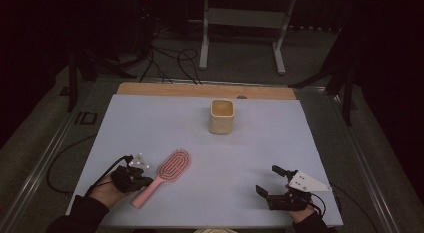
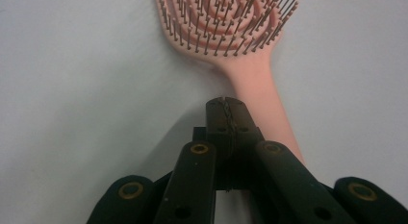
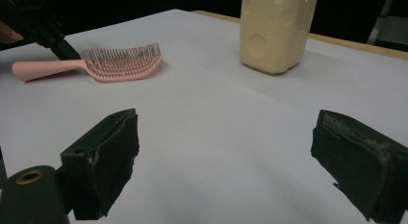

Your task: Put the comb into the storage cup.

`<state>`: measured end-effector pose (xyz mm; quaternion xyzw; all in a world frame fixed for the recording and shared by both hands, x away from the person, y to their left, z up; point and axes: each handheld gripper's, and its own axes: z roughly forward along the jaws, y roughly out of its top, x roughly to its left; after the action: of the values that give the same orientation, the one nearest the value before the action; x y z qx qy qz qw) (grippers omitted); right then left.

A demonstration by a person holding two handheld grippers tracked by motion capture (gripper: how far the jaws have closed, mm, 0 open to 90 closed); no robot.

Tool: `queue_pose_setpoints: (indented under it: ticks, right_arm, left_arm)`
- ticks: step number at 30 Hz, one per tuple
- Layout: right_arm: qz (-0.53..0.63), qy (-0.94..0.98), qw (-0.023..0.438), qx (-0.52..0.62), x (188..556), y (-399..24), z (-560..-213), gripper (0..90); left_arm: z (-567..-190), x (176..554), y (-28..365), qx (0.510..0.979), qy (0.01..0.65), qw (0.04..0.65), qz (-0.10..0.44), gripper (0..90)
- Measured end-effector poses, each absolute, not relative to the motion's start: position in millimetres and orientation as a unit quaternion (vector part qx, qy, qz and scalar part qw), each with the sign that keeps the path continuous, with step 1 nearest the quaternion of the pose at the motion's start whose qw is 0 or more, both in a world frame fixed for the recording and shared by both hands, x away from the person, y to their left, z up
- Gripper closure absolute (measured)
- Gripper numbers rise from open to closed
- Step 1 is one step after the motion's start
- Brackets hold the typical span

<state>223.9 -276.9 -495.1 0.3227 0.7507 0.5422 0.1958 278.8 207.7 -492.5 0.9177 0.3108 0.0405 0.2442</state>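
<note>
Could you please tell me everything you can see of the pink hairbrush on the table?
The pink hairbrush looks like smooth plastic: an oval, vented head with curved slots and many thin dark bristles pointing up, and a plain tapered handle. It lies flat on the pale table cover, at the near left, head angled away toward the cream container. The left gripper, jaws shut, sits right beside the handle; whether it touches the handle I cannot tell.

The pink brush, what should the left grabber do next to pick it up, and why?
Probably open up first. The left gripper has its jaws pressed shut with nothing between them, and its tip sits just beside the pink brush handle, so it likely needs to open and straddle the handle before closing on it.
</note>
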Motion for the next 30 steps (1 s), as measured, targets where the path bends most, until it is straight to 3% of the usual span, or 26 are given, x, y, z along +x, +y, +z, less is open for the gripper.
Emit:
queue_pose_setpoints:
  ticks: [10,30]
  right_arm:
    - [0.543,0.75,0.196,0.323,224.2,-277.5,-495.2,9.0]
    - [0.542,0.749,0.198,0.325,224.2,-278.4,-495.0,9.0]
  left_arm:
    - [-491.5,279.1,208.3,0.917,0.314,0.244,0.039,90.0]
    - [-453.8,280.3,217.2,0.878,0.411,0.238,0.056,90.0]
